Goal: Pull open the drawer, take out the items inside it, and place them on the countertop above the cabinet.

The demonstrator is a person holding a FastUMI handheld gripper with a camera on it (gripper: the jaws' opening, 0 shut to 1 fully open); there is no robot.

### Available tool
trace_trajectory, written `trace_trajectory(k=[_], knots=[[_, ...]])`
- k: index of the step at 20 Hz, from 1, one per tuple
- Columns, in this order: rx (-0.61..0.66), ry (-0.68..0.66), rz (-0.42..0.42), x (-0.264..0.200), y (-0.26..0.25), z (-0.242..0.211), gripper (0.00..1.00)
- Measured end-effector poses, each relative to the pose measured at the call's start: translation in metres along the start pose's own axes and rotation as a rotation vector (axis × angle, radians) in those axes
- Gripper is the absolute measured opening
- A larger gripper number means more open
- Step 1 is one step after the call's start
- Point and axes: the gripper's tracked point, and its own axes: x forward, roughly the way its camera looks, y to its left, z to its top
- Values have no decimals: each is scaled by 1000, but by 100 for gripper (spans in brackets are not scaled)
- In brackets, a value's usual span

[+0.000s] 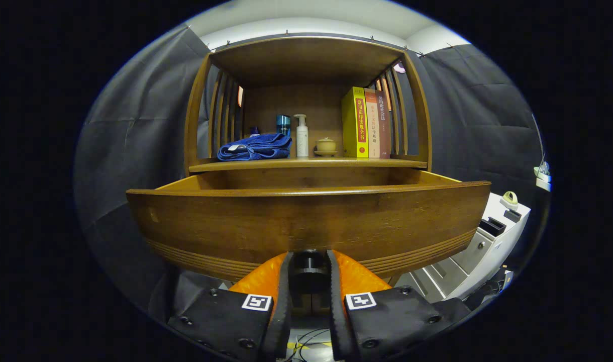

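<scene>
The drawer (306, 221) is standing pulled out beneath the surface (306, 164); its contents are hidden behind the front panel. The hand-held gripper (309, 269) is closing narrowly on the dark knob (309, 262); the wood is likely stiff and heavy, so grip the knob squarely.

A: Shelf contents, left to right?
B: Folded blue towel (255, 147), blue cup (283, 123) behind it, white pump bottle (301, 136), small lidded pot (326, 146), three upright books (368, 123).
A: Anything off to the right?
B: White cabinet (482, 241), lower down, a tape dispenser (510, 198) on top.
</scene>
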Motion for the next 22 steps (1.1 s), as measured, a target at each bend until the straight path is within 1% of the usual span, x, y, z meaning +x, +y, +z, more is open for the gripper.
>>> trace_trajectory(k=[4, 5, 9, 11, 12, 14, 15, 18, 20, 22], knots=[[-11, -17, 2, 0, 1, 0, 40], [-14, -19, 4, 0, 1, 0, 42], [-77, -51, 14, -5, 3, 4, 74], [-90, -78, 21, -13, 4, 13, 90], [-98, -90, 20, -10, 3, 14, 98], [-104, -123, 26, -20, 2, 28, 99], [-96, -158, 32, -27, 1, 43, 99], [-72, -288, 44, -41, -7, 114, 99], [-98, -326, 38, -30, -17, 163, 99], [-123, -296, 64, -9, -16, 203, 99]])
